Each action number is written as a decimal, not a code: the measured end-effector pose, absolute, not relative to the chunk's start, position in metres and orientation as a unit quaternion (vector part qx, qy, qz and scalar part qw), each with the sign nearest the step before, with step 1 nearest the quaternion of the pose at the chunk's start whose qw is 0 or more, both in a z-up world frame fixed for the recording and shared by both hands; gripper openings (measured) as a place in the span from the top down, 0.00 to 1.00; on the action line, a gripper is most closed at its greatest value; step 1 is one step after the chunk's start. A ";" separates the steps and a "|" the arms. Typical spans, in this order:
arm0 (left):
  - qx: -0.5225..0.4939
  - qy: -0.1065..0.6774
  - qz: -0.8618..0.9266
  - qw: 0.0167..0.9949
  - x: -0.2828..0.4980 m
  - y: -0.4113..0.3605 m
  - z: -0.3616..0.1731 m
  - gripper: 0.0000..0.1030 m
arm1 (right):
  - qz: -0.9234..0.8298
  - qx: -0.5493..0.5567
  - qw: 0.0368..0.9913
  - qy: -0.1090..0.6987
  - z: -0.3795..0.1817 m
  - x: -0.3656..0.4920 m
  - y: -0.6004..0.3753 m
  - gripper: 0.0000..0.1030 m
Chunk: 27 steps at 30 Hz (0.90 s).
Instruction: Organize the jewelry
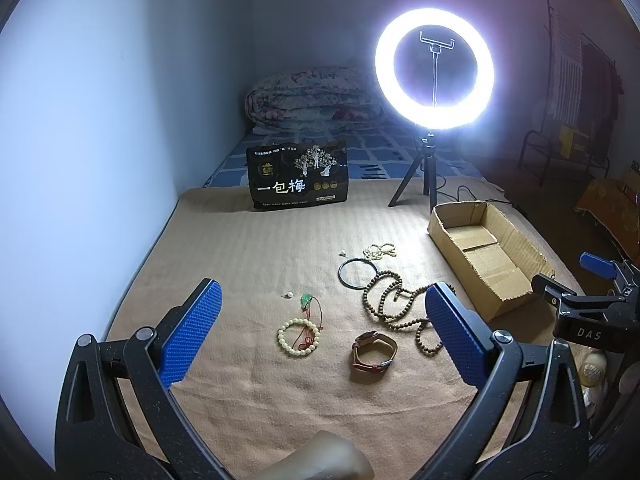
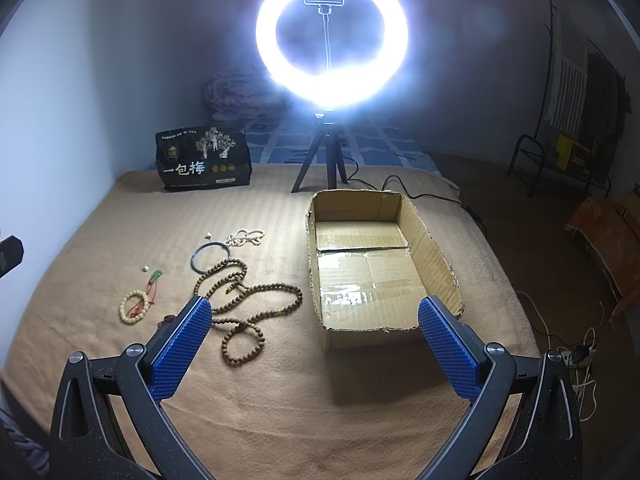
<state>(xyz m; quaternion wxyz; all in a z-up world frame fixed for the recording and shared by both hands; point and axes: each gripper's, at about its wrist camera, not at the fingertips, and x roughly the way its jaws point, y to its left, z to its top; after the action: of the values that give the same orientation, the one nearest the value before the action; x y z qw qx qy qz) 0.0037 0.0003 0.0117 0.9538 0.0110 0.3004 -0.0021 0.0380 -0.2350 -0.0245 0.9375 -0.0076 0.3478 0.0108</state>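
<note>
Jewelry lies loose on a tan blanket (image 1: 248,264): a cream bead bracelet (image 1: 299,338), a green pendant on red cord (image 1: 307,301), a brown strap watch (image 1: 374,350), a long brown bead string (image 1: 394,304), a dark bangle (image 1: 357,274) and a cream bead necklace (image 1: 378,251). My left gripper (image 1: 322,292) hangs open above them, holding nothing. An empty cardboard box (image 2: 360,208) stands to their right. My right gripper (image 2: 315,304) is open and empty, in front of the box and the brown bead string (image 2: 248,304). Its left finger half hides the watch (image 2: 167,319).
A lit ring light on a tripod (image 1: 434,68) stands behind the box, with a cable trailing right. A black snack bag (image 1: 298,174) stands at the blanket's far edge, a folded quilt (image 1: 312,96) behind it. Two tiny pearl-like pieces (image 1: 288,295) lie near the pendant and the bangle. Wall to the left.
</note>
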 end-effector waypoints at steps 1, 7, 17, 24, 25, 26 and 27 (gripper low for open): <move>0.011 0.300 -0.002 0.954 0.005 0.000 0.012 0.00 | 0.011 -0.007 0.938 0.348 -0.024 0.038 -0.235 0.01; 0.011 0.300 -0.002 0.954 0.003 0.001 0.013 0.00 | 0.011 -0.008 0.937 0.348 -0.025 0.038 -0.235 0.01; 0.011 0.298 -0.002 0.954 0.001 0.001 0.014 0.00 | 0.011 -0.009 0.937 0.349 -0.026 0.037 -0.234 0.01; 0.013 0.298 -0.001 0.954 0.004 0.002 0.020 0.00 | 0.012 -0.008 0.937 0.350 -0.026 0.037 -0.234 0.01; 0.013 0.298 -0.001 0.955 0.003 0.002 0.020 0.00 | 0.012 -0.009 0.937 0.350 -0.026 0.037 -0.234 0.01; 0.014 0.298 0.000 0.955 0.003 0.001 0.020 0.00 | 0.012 -0.009 0.937 0.350 -0.027 0.037 -0.234 0.01; 0.014 0.297 -0.001 0.955 0.002 0.001 0.018 0.00 | 0.012 -0.009 0.937 0.350 -0.027 0.037 -0.234 0.01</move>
<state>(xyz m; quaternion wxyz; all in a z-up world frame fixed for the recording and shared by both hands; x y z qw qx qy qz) 0.0020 0.0012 0.0180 0.9547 0.0139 0.2972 -0.0006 0.0365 -0.2344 -0.0270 0.9367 -0.0090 0.3498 0.0121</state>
